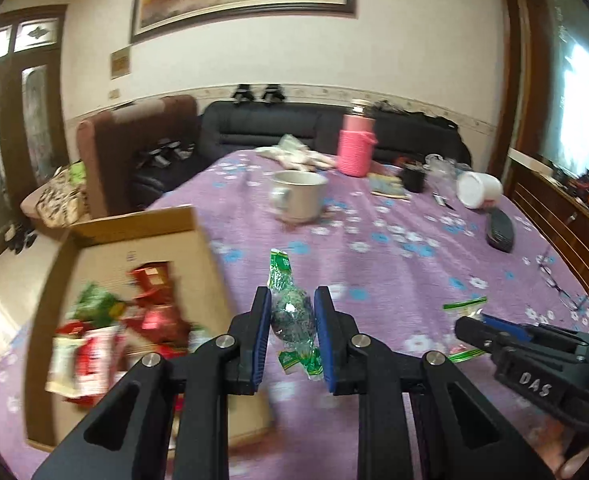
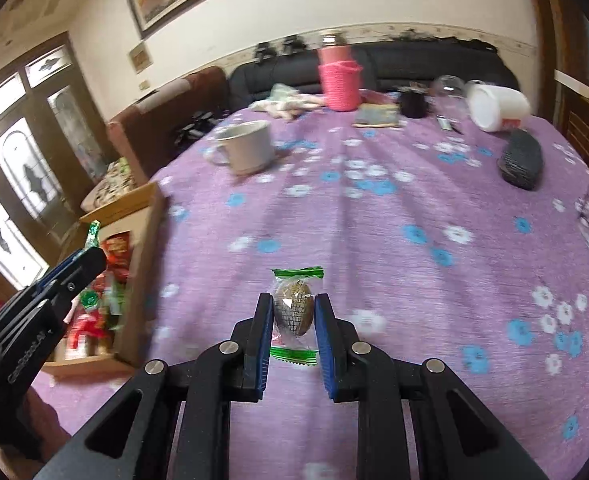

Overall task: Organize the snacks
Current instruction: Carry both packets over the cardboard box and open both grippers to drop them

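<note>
Purple floral cloth covered the desk (image 2: 374, 220); both jaws gripped green-wrapped snacks, left gripper (image 1: 293, 312) beside the cardboard box (image 1: 198, 248), right gripper (image 2: 293, 312) apart.

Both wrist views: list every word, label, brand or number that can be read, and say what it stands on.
"DAS" on the body of the right gripper, seen from the left wrist.
White lettering on the left gripper body, in the right wrist view: partly readable at best, not sure.
Print on the held snack wrapper: too small to read.
Held snack in green wrapper: blurred.
Packets in the cardboard box: blurred.
Red mark on the white container: unreadable.
</note>
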